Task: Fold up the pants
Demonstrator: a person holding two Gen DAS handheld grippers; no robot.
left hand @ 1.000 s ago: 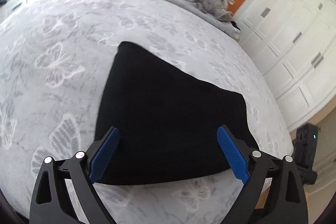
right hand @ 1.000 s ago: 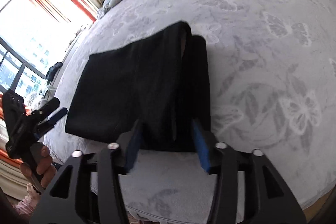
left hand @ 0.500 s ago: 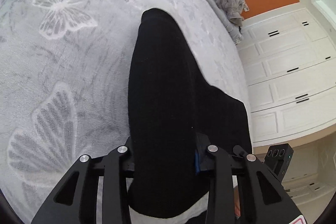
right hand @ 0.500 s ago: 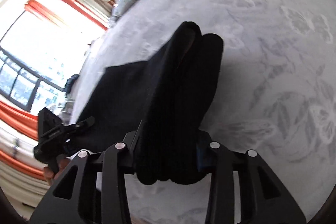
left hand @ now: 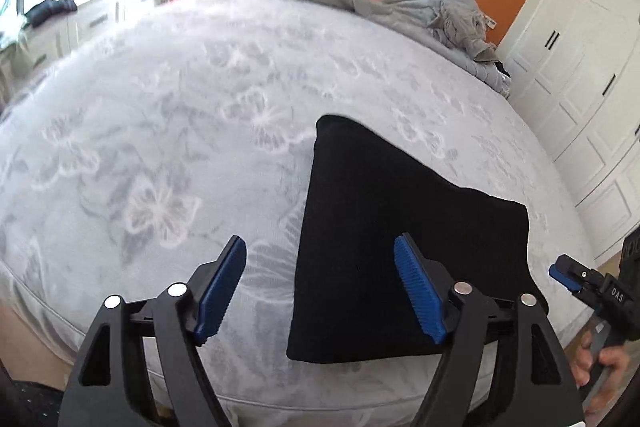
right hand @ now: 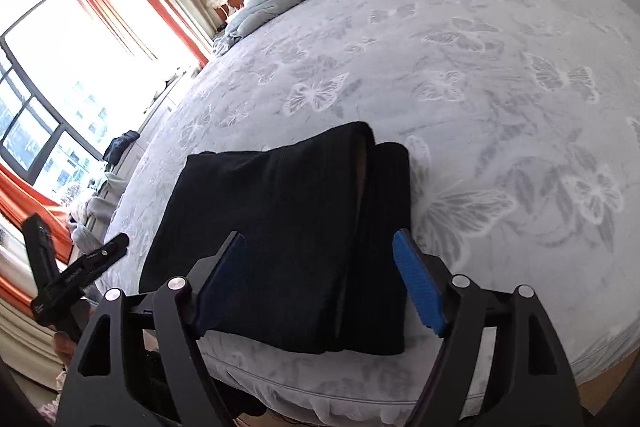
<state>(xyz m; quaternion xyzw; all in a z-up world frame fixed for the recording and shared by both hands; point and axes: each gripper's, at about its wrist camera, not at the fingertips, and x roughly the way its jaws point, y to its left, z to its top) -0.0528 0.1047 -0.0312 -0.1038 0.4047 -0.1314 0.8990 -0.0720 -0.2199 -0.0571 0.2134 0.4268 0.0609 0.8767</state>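
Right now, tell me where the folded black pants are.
The folded black pants lie flat near the bed's near edge, right of centre in the left wrist view, far from the grey duvet.

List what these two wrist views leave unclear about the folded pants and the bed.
- Black pants: near right corner hidden behind the left gripper finger in the left wrist view.
- Pants' layer count: the dark fabric shows only one seam in the right wrist view.
- Bed: foot edge hidden behind the right gripper.

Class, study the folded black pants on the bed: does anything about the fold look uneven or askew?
Yes. In the right wrist view the pants show a gap between layers near the far right corner, so the edges don't align. Otherwise they lie flat on the bedspread.
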